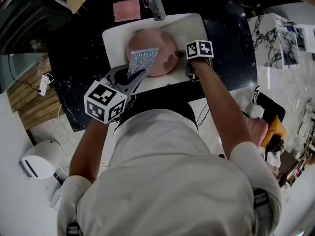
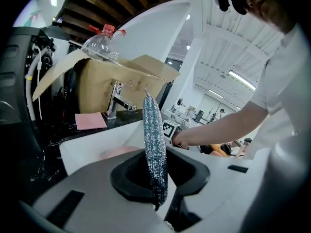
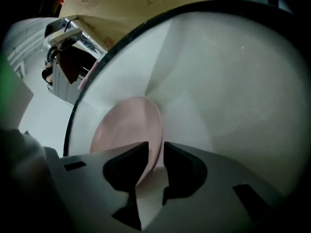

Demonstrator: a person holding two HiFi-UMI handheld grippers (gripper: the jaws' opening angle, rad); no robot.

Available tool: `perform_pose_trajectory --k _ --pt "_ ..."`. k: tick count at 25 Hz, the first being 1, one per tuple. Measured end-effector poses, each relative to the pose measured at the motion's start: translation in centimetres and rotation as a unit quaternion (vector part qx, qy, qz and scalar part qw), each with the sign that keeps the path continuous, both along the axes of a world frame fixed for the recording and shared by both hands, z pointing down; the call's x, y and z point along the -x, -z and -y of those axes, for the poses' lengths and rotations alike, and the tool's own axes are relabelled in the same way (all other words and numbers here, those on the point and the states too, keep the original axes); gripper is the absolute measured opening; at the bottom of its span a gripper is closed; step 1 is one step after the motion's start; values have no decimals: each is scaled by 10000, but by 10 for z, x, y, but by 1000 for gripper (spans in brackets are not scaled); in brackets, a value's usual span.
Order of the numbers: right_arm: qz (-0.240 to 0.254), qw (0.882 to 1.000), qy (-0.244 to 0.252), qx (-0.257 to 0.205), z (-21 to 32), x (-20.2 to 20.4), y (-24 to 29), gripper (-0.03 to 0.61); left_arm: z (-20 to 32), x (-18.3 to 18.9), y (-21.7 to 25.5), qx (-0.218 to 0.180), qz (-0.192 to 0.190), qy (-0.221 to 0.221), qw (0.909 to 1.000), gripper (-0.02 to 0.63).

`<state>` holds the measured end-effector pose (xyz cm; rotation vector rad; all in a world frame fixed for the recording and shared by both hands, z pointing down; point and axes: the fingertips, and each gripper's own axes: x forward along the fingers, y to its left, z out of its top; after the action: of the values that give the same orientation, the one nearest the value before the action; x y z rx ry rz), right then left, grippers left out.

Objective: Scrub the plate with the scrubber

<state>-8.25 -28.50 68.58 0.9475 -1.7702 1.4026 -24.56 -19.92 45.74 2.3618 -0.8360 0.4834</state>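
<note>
A pink plate [image 1: 155,50] lies tilted in the white sink [image 1: 113,36]. My right gripper [image 1: 181,57] is shut on the plate's right rim; in the right gripper view the plate [image 3: 129,127] runs edge-on between the jaws of that gripper [image 3: 154,159]. My left gripper [image 1: 135,75] is shut on a silvery metallic scrubber [image 1: 142,60], which hangs just over the plate's left part. In the left gripper view the scrubber [image 2: 154,144] stands upright between the jaws of the left gripper [image 2: 158,188].
A chrome tap [image 1: 155,3] stands at the sink's far edge, with a pink cloth [image 1: 126,10] on the black counter [image 1: 78,58] beside it. A cardboard box [image 2: 116,86] and a plastic bottle [image 2: 103,42] sit behind the tap.
</note>
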Motion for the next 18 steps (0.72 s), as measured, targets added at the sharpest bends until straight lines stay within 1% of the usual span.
perform_pose_trajectory --k 2,5,7,9,10,11,15,18 --pt "71 9997 -130 205 -3 2 -5 80 0 2 0 17 -26 9 10000 75" --pt "41 9989 -269 380 -2 3 -12 80 1 7 -2 50 -41 44 10000 75" --pt "21 9983 -267 514 -3 6 -16 80 1 11 -5 78 -26 58 9999 75" --pt "-102 9980 -226 574 -3 7 -20 80 3 14 -7 103 -17 72 9999 75" --pt "-186 9980 -226 562 -2 6 -22 71 4 15 -8 107 -15 75 9999 75" --pt "-249 9980 -244 535 -1 5 -23 40 5 16 -9 104 -14 72 9999 75" --pt "-205 9978 -528 357 3 0 -16 25 3 17 -10 92 -21 39 9999 75" --pt "-202 9970 -747 49 9 -5 0 18 3 17 -10 69 -59 12 10000 75"
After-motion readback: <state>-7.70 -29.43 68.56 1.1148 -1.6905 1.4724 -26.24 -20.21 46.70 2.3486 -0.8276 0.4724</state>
